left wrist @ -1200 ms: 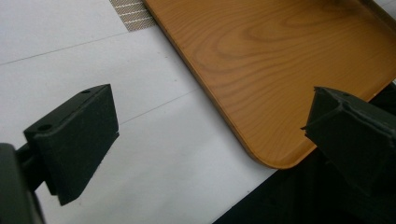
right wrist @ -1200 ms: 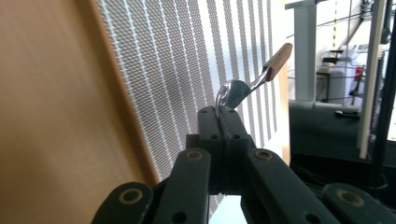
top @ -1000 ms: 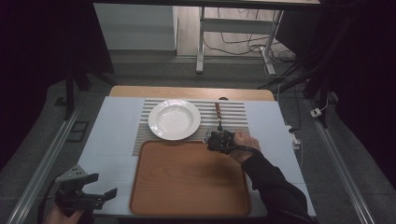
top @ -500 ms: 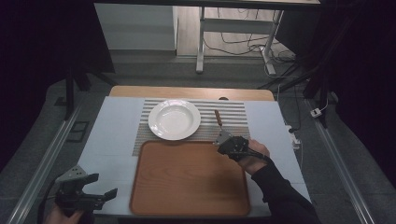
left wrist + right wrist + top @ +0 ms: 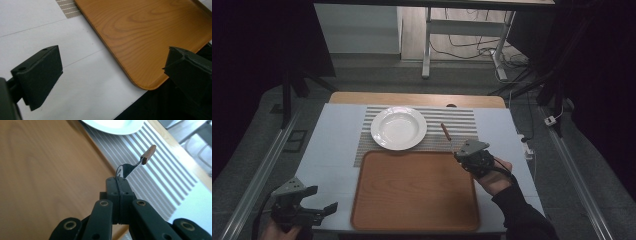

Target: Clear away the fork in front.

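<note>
The right tool has its jaws pressed together on the metal end of a small utensil, pinching it so the wooden handle sticks up and away, clear of everything; from above, that tool hangs over the far right corner of the wooden tray, with the utensil slanting out over the striped mat; whether it is a fork or a spoon I cannot tell, the head being hidden between the jaws. The white plate sits on the mat just beyond the tray's far edge, apart from the utensil. The left tool waits with jaws spread wide over the near left corner of the surface, just beside the tray's near left corner, touching nothing.

The work looks like carrying the utensil onto the tray; to do it well I would keep the pinch firm, since the grip is thin metal on edge and could swivel; lower the handle until it is nearly flat before letting go, well inside the rim; and leave room for the plate.
</note>
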